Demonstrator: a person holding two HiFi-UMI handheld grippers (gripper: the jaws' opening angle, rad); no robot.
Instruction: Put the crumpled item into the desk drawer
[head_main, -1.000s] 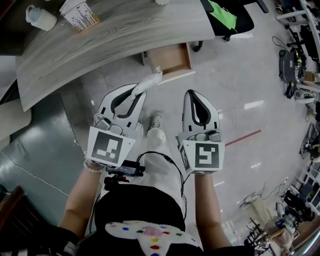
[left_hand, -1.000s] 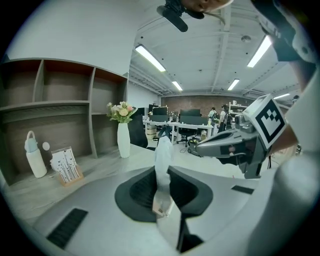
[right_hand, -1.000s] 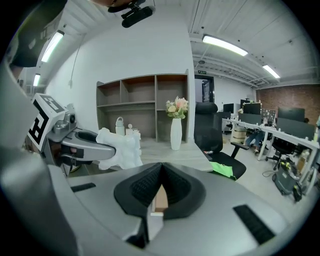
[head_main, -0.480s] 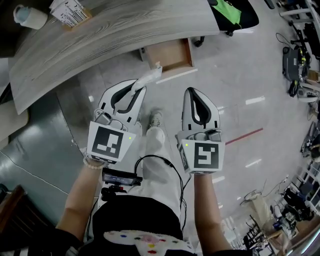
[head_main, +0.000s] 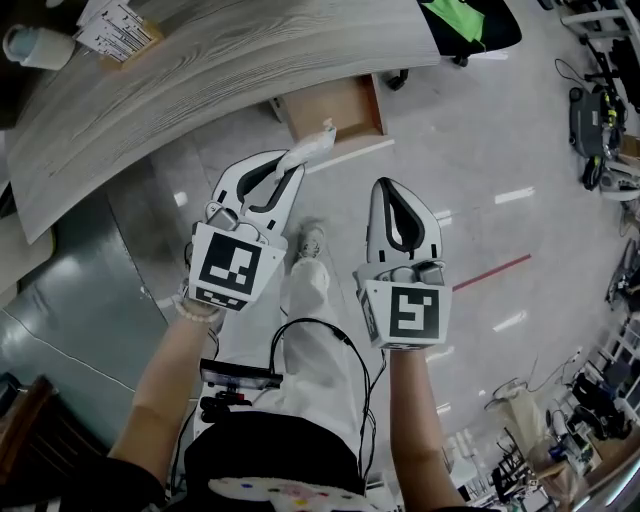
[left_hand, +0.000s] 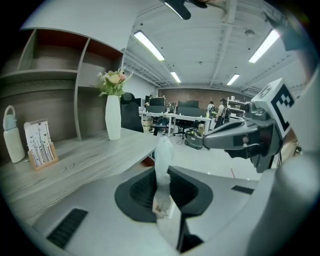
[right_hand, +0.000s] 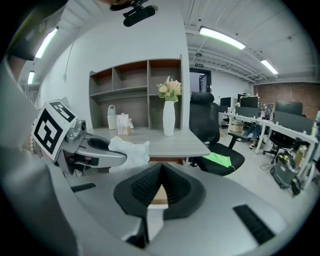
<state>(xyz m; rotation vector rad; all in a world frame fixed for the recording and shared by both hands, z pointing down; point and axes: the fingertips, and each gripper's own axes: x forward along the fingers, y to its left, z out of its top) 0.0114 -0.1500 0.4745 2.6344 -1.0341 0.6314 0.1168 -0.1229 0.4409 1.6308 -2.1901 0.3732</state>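
Note:
My left gripper (head_main: 291, 166) is shut on the crumpled item (head_main: 311, 147), a white wad of paper that sticks out past its tips toward the desk. In the left gripper view the wad (left_hand: 162, 162) stands upright between the closed pads. Just beyond it, under the edge of the grey wooden desk (head_main: 200, 70), the desk drawer (head_main: 336, 106) is pulled out, brown inside, with nothing visible in it. My right gripper (head_main: 386, 184) hangs to the right over the floor, shut with nothing in it (right_hand: 160, 170). It sees the left gripper and the wad (right_hand: 131, 151) beside it.
A black chair with a green cloth (head_main: 465, 25) stands right of the desk. A cup (head_main: 35, 45) and a card stand (head_main: 112, 25) sit on the desk's far left. A white vase of flowers (right_hand: 169, 117) and shelves stand on it too. The person's shoe (head_main: 311, 240) is below the grippers.
The left gripper has moved forward with the wad, closer to the open drawer. The right gripper has stayed where it was.

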